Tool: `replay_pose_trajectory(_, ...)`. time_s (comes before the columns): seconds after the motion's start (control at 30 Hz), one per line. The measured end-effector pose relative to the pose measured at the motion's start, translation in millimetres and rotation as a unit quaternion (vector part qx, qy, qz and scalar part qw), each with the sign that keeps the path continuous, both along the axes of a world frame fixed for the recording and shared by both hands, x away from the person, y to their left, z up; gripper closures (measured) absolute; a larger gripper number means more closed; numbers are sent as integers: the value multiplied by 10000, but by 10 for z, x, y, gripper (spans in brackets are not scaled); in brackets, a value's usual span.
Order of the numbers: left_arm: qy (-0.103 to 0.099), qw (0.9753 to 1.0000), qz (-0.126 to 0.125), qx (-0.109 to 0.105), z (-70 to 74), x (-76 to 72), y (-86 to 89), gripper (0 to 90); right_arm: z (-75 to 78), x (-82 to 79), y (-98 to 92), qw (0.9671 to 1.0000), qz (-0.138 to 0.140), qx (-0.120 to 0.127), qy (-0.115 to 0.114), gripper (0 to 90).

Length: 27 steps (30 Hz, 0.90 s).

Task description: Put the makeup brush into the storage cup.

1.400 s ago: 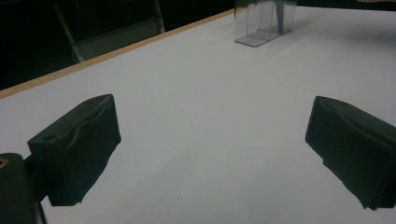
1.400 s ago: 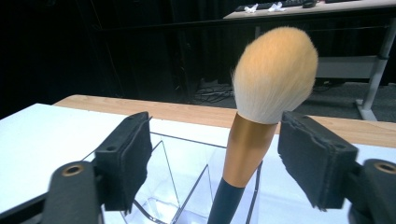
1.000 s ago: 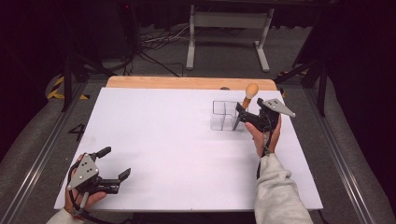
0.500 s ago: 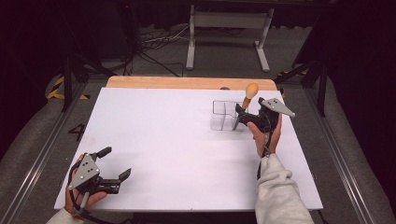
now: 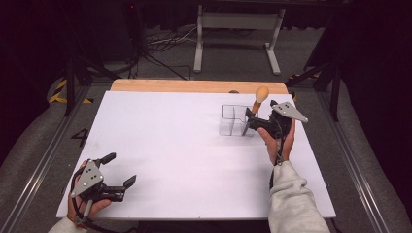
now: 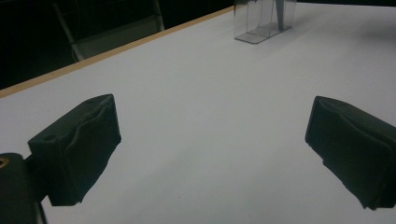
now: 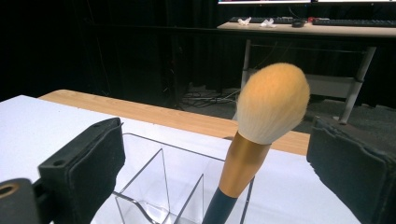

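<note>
A makeup brush with a dark handle, a gold ferrule and a pale orange head stands tilted in the right compartment of a clear divided organizer at the table's far right. My right gripper is open just right of the organizer, its jaws spread to either side of the brush without touching it. My left gripper rests open at the near left corner, nothing between its pads. The organizer appears far ahead in the left gripper view.
The white table top has a wooden strip along its far edge. Beyond it are a desk frame and cables on the floor. A desk with keyboards stands in the background.
The right gripper has backed off very slightly from the brush and its jaws stand apart; the left gripper has not moved.
</note>
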<state>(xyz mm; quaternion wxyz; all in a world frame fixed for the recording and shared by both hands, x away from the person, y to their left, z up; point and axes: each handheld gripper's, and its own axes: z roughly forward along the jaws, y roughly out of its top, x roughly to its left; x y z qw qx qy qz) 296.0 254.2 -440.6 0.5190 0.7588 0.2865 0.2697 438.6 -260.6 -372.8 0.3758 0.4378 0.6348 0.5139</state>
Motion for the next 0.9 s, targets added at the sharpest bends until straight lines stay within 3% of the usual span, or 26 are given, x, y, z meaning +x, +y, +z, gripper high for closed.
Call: replay_pose_trajectory(0.9, -11, 10000, 30, -59, 3, -6, 12, 39, 23, -236, 11, 9993, 45, -279, -246, 63)
